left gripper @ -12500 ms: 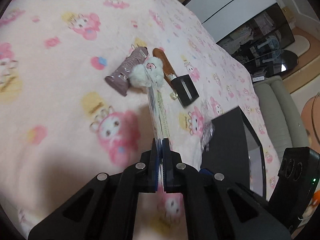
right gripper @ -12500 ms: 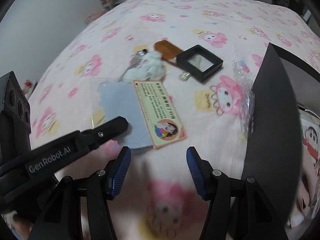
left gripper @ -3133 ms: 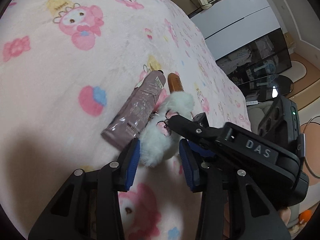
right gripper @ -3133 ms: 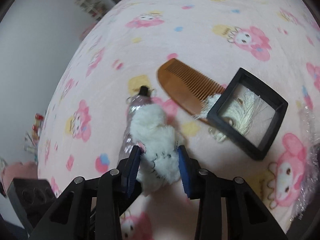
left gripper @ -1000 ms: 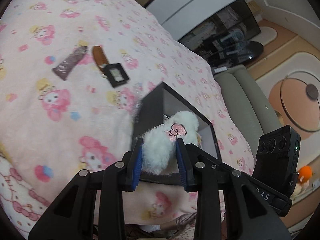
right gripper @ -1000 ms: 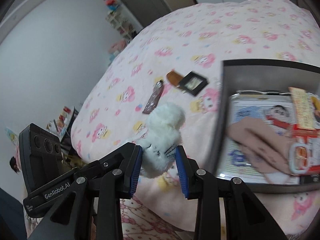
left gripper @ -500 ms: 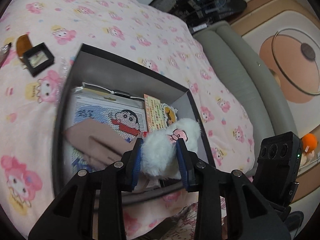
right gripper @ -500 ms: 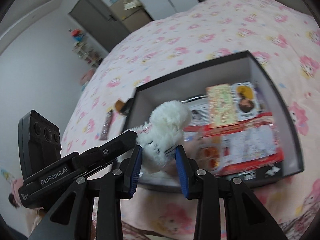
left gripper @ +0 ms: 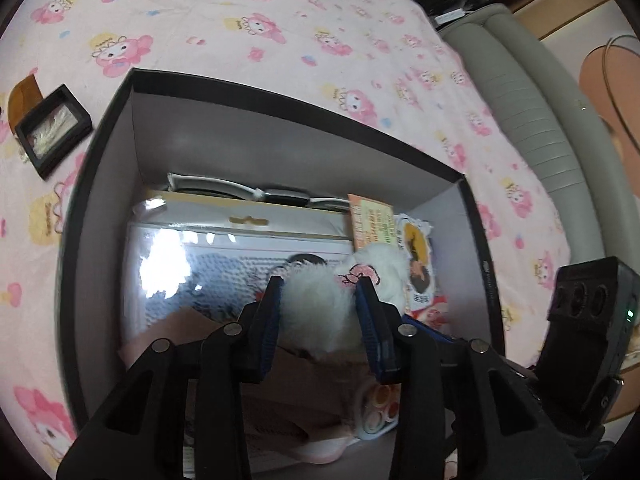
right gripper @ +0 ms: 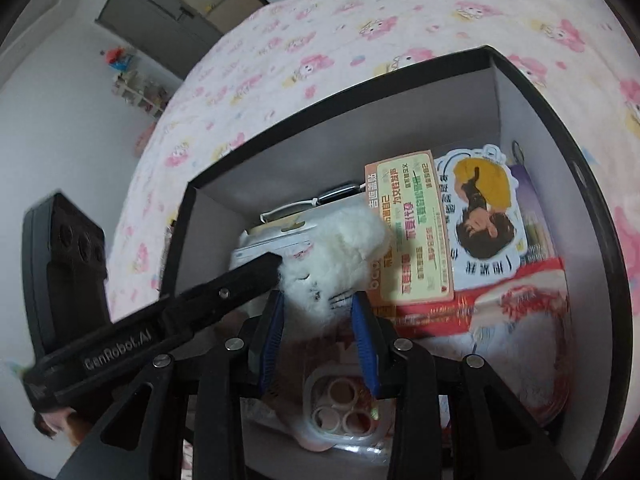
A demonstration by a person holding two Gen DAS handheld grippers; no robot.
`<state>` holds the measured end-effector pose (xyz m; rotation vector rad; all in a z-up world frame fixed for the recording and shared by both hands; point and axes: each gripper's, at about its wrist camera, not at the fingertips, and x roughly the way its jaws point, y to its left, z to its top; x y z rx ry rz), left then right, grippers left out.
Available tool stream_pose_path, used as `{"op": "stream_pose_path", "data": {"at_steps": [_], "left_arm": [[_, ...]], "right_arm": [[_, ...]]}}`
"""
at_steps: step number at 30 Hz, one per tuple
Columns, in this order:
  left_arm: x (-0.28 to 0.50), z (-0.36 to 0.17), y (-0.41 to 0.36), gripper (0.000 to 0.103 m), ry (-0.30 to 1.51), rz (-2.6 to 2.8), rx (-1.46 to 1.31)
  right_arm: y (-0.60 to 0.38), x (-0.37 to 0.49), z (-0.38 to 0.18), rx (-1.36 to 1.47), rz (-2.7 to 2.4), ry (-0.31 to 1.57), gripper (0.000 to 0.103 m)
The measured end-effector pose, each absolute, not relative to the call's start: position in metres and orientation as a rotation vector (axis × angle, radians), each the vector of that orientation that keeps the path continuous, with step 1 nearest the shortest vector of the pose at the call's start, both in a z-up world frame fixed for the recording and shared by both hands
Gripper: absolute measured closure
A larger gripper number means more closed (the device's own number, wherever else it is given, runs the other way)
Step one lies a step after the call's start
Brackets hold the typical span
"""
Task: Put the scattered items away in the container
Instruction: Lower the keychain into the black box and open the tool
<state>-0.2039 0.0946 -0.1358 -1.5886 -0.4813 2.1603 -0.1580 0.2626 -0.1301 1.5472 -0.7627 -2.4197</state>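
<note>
Left gripper (left gripper: 320,312) and right gripper (right gripper: 318,320), each narrowed with blue pads pressed on opposite sides of one white plush toy (left gripper: 320,308), suspended inside the open top of the black box (left gripper: 100,152). In the right wrist view one finger of the left gripper crosses from the left and touches the toy's flank. Directly under the toy: a pinkish-brown cloth (left gripper: 288,404) and a clear case of small round tins (right gripper: 340,412) near the box's near wall. Beyond these, a glossy packaged picture set (left gripper: 224,256) covers the box floor; an orange card (right gripper: 412,240) and a cut-out character sticker (right gripper: 480,216) lie toward the far right corner. Outside the box, at the far left of the pink printed blanket (left gripper: 320,32), a black frame (left gripper: 52,132) lies touching a brown comb (left gripper: 26,94).
</note>
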Motion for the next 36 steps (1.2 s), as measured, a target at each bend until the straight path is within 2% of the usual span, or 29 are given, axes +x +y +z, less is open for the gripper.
{"op": "stream_pose_path", "data": {"at_steps": [6,9,12,17,22,27,32,36], "left_arm": [[-0.183,-0.121,0.085,0.058,-0.45,2.199,-1.496],[-0.173,-0.123,0.093,0.056,-0.392,2.11,-1.508],[-0.17,-0.134,0.108,0.057,-0.273,2.087,-1.606],[-0.183,-0.15,0.122,0.059,-0.183,2.083,-1.716],[-0.201,-0.158,0.117,0.059,-0.236,2.085,-1.77],[-0.206,-0.154,0.106,0.059,-0.307,2.144,-1.786],[-0.19,-0.145,0.106,0.057,-0.244,2.124,-1.763],[-0.192,-0.151,0.107,0.057,-0.229,2.097,-1.812]], "right_arm": [[0.276,-0.143,-0.12,1.497,-2.585,-0.719,0.072],[0.281,-0.131,-0.104,1.388,-2.749,-0.597,0.072],[0.277,-0.135,-0.103,1.436,-2.738,-0.477,0.072],[0.281,-0.145,-0.122,1.577,-2.636,-0.492,0.072],[0.287,-0.17,-0.138,1.68,-2.504,-0.554,0.072],[0.283,-0.174,-0.126,1.662,-2.512,-0.478,0.07],[0.286,-0.184,-0.12,1.662,-2.507,-0.373,0.063],[0.291,-0.205,-0.14,1.761,-2.374,-0.42,0.062]]}}
